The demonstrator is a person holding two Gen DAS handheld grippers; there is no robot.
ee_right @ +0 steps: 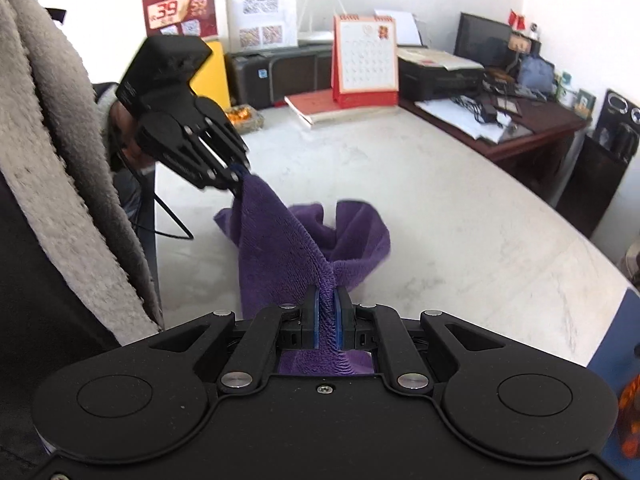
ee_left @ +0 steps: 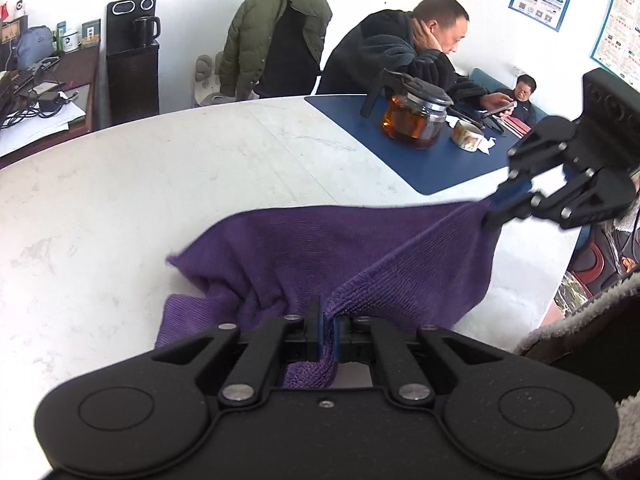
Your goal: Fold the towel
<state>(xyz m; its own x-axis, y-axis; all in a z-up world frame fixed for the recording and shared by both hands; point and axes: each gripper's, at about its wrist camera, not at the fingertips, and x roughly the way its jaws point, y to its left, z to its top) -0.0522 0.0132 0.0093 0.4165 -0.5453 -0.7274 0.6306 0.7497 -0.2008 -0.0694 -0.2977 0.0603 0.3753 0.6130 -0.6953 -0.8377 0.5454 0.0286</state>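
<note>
While pinching one corner each of the purple terry towel (ee_left: 320,248) in left claw (ee_left: 329,330) and right claw (ee_right: 328,322), hem stretched between, bulk sagging on the white marble counter (ee_left: 160,168) toward its far edge.

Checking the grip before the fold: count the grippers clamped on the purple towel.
2. The left gripper pinches one towel edge nearest its own camera; the right gripper pinches another edge, seen at right in the left wrist view. No third gripper shows.
</note>
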